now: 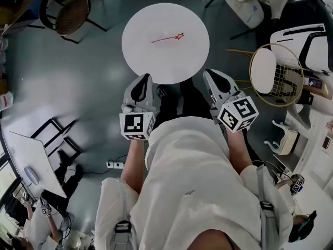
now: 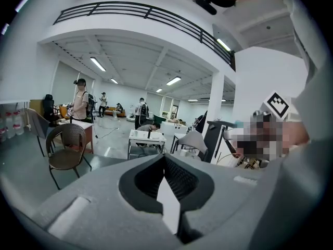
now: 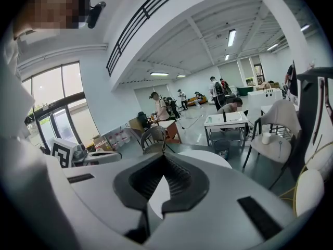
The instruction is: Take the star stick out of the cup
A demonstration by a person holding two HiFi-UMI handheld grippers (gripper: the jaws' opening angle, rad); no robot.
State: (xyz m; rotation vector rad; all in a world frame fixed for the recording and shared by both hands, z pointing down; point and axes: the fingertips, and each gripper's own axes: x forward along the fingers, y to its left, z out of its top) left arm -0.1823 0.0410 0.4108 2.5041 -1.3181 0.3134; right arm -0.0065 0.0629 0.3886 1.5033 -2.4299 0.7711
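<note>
**Operator:** Start close in. How are my grippers sitting?

**Spotter:** You hold both just in front of your body, over the dark floor. Your left gripper [image 1: 146, 78] points forward at the round white table [image 1: 140, 56], with its marker cube [image 1: 137, 125] nearest you. Your right gripper [image 1: 209, 73] sits alongside it, angled a little inward, and its cube [image 1: 238, 113] is tipped towards your right.

**Operator:** And the jaws?

**Spotter:** In the left gripper view, the jaws of your left gripper [image 2: 165, 158] are pressed together at the tips with nothing between them. The right gripper view shows the same for your right gripper [image 3: 163, 157]: the tips meet and it is empty. Through the small gap behind the tips you see only the pale table top.

**Operator:** Where is the star stick?

**Spotter:** The star stick [image 1: 167, 37] lies flat on the table a little beyond the middle, well apart from both grippers. Its red star end points to your right, and nothing touches it.

**Operator:** What lies past that?

**Spotter:** A brown wicker chair [image 1: 73, 9] stands on the floor beyond the table, off to your left.
</note>
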